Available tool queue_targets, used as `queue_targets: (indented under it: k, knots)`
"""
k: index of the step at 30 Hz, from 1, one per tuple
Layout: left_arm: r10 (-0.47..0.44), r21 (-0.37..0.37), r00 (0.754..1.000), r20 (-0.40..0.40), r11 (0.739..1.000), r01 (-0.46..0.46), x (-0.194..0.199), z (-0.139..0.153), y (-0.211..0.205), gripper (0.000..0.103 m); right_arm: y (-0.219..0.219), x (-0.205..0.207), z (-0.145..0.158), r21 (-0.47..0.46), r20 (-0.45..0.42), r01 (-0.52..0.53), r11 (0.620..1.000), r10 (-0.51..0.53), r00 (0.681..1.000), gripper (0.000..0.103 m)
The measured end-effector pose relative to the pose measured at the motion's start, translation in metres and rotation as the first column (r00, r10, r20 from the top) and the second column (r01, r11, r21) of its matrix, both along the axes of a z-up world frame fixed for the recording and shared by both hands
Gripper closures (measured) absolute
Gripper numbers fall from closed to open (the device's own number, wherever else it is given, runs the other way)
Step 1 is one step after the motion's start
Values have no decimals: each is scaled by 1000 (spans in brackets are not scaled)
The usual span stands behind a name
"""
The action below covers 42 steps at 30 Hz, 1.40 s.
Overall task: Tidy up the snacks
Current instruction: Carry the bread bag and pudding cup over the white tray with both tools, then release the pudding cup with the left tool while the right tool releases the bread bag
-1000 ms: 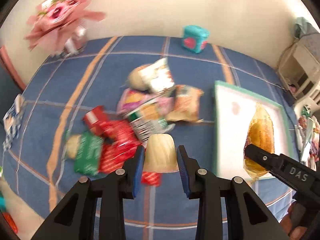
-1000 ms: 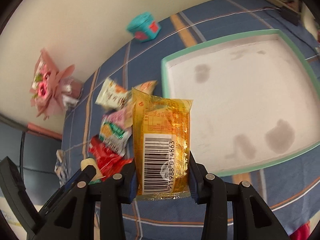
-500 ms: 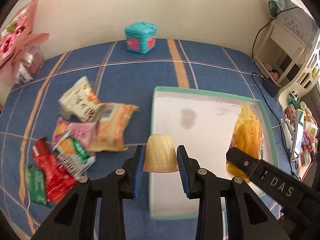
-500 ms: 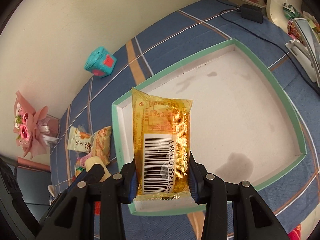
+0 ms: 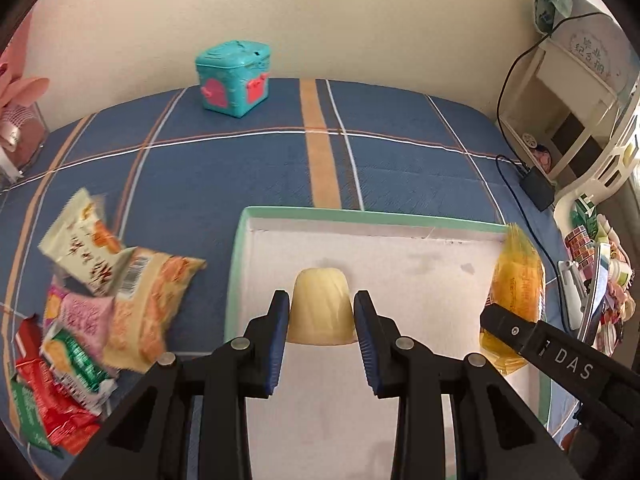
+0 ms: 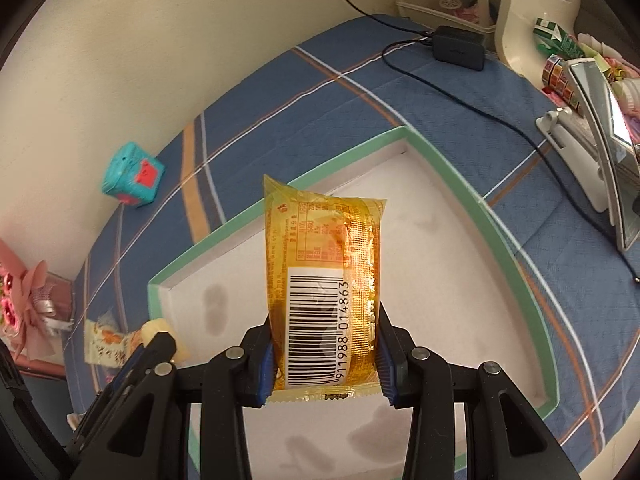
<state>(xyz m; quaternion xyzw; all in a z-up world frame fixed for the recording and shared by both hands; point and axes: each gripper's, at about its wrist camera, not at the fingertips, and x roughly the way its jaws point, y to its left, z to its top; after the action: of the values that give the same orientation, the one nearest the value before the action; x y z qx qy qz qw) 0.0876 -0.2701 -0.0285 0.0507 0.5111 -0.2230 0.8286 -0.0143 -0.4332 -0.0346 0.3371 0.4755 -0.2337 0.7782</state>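
My left gripper (image 5: 321,316) is shut on a pale yellow jelly cup (image 5: 321,307) and holds it over the near left part of a white tray with a green rim (image 5: 360,216). My right gripper (image 6: 324,344) is shut on a yellow snack packet with a barcode (image 6: 324,280), held above the same tray (image 6: 500,232). The packet also shows in the left wrist view (image 5: 516,288) over the tray's right edge. A heap of snack packets (image 5: 100,292) lies on the blue checked cloth left of the tray.
A teal toy box (image 5: 234,78) stands at the back by the wall. A pink bouquet (image 6: 24,304) sits far left. A black charger and cable (image 6: 456,46), a phone on a stand (image 6: 600,120) and a cluttered white shelf (image 5: 568,100) are at the right.
Both grippers have moved right from over the snack heap to above the tray, each still holding its snack. The tray now fills more of both views.
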Motion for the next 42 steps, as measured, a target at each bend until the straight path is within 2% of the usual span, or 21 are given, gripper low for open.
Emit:
queue_targets:
  k: [8,12,15,17,22,25,33,42]
  knots:
    - [-12,16,1000,-7,1000,12,8,-19,-13,68,-20,4,-15,-1,-37,20,1000,-20,999,60]
    - [-33,38,999,10,999,33,4,-18,-18,68,-21,7,-20,-3,-60,17,1000,-17,998,59]
    - [-44,29,999,9,999,43,1,-13,-20,68,-19,10,-22,-17,-90,14,1000,-15,996,59]
    - [-44,48,999,8,998,43,0,-11,-20,68,-18,11,-21,-25,-93,12,1000,-14,996,56]
    - [-14,42,1000,-13,999,15,0,-3,-12,67,-16,13,-13,-62,-93,2,998,-8,996,44]
    - [0,46,1000,-24,999,1,-3,3,-7,62,-13,11,-7,-81,-93,-8,997,0,996,42]
    - [23,51,1000,-1,998,-23,-12,25,7,62,-5,1,8,-111,-105,-26,994,14,994,41]
    - [78,60,997,-16,995,-76,-25,27,31,61,11,-14,25,-120,-123,-51,991,36,992,41]
